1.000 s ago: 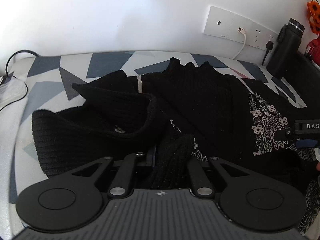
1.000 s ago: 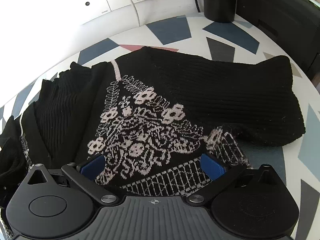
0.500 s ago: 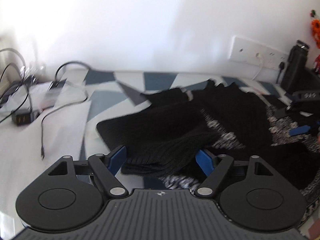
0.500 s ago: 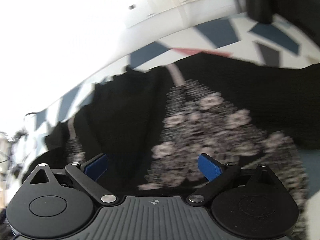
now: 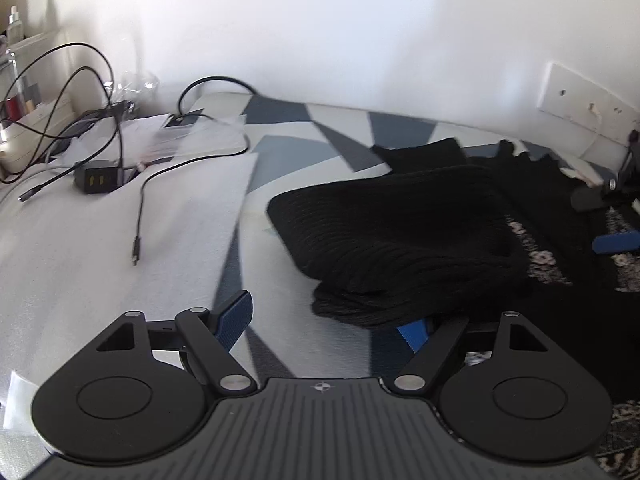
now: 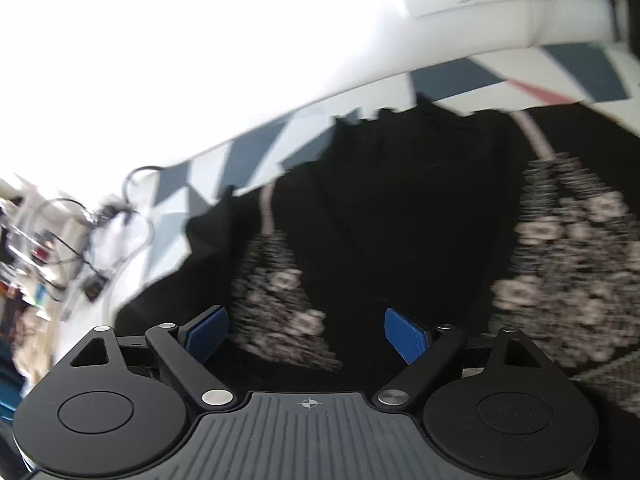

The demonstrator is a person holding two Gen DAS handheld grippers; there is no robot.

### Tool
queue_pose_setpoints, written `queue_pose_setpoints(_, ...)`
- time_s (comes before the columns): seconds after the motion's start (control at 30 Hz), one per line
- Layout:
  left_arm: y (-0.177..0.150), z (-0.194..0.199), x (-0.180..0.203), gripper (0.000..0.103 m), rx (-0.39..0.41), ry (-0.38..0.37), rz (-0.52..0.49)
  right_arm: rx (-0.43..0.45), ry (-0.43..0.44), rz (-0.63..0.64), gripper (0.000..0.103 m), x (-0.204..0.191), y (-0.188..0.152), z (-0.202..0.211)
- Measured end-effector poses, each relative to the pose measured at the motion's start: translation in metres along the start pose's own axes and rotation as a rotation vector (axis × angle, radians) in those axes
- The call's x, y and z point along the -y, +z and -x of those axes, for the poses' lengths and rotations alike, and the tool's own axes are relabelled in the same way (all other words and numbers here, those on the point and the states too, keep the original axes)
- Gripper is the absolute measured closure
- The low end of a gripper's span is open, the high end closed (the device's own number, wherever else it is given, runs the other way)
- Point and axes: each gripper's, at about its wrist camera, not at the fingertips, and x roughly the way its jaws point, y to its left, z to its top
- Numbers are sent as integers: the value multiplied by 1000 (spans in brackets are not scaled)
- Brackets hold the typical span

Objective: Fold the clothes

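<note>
A second ago the left gripper point(image 5: 324, 322) pinched the black sweater point(image 5: 404, 248); now its jaws are spread and empty, the folded sleeve lying ahead and right of it on the worktop point(image 5: 120, 248); the right gripper point(image 6: 306, 330), jaws apart, hovers over the patterned front; that fold looks done.

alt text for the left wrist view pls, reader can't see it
The open left claw hovers, holding nothing, beside a folded black knit sweater on a grey and blue geometric-patterned surface. Black cables and a charger lie at far left; the right claw shows at the right edge.
</note>
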Motion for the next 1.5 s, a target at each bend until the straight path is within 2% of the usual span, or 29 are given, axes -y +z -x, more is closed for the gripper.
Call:
queue_pose_setpoints(0.07,-1,-3,-2,25,-17,9,1,2,25,-30,30,-7,6,-13)
queue_pose_setpoints(0.13,-2,-5,-3,24,-23,14,1,16,9,-7,38,-17,13,-25)
queue_pose_setpoints(0.27,-2,-9,-7,24,-38,40,19,28,2,39,39,-39,29,-54)
queue_pose_setpoints(0.43,0,-10,-11,24,-53,31,37,29,11,42,42,-62,46,-90)
queue_pose_setpoints(0.47,0,-10,-10,24,-53,31,27,20,7,52,52,-66,46,-95)
queue_pose_setpoints(0.5,1,-10,-9,24,-52,32,16,7,-2,64,71,-70,46,-99)
queue_pose_setpoints(0.53,2,-10,-8,24,-49,32,7,-5,-11,76,81,-73,46,-103)
queue_pose_setpoints(0.57,3,-10,-8,24,-47,31,2,-14,-22,84,96,-76,45,-105)
queue_pose_setpoints(0.7,7,-13,-6,24,-49,22,4,47,-61,80,96,-73,39,-87)
queue_pose_setpoints(0.83,13,-16,0,24,-45,15,-11,154,-93,24,97,-46,40,-52)
queue_pose_setpoints(1.0,26,-19,12,23,-16,-21,-29,365,-188,2,97,6,33,24)
queue_pose_setpoints(1.07,30,-20,21,17,-8,-43,-48,425,-247,-41,97,39,28,63)
queue_pose_setpoints(1.17,33,-22,38,17,0,-59,-104,410,-278,-152,96,86,19,89)
queue_pose_setpoints(1.23,32,-25,50,17,3,-51,-150,366,-265,-222,91,116,10,96)
queue_pose_setpoints(1.27,32,-26,54,17,1,-52,-169,354,-264,-251,85,127,5,99)
queue_pose_setpoints(1.3,31,-27,57,17,-1,-56,-185,354,-268,-271,76,135,0,101)
queue_pose_setpoints(1.4,28,-28,68,17,10,-52,-250,365,-248,-330,70,150,-9,106)
queue_pose_setpoints(1.5,23,-30,81,17,27,-8,-353,376,-223,-410,66,160,-13,102)
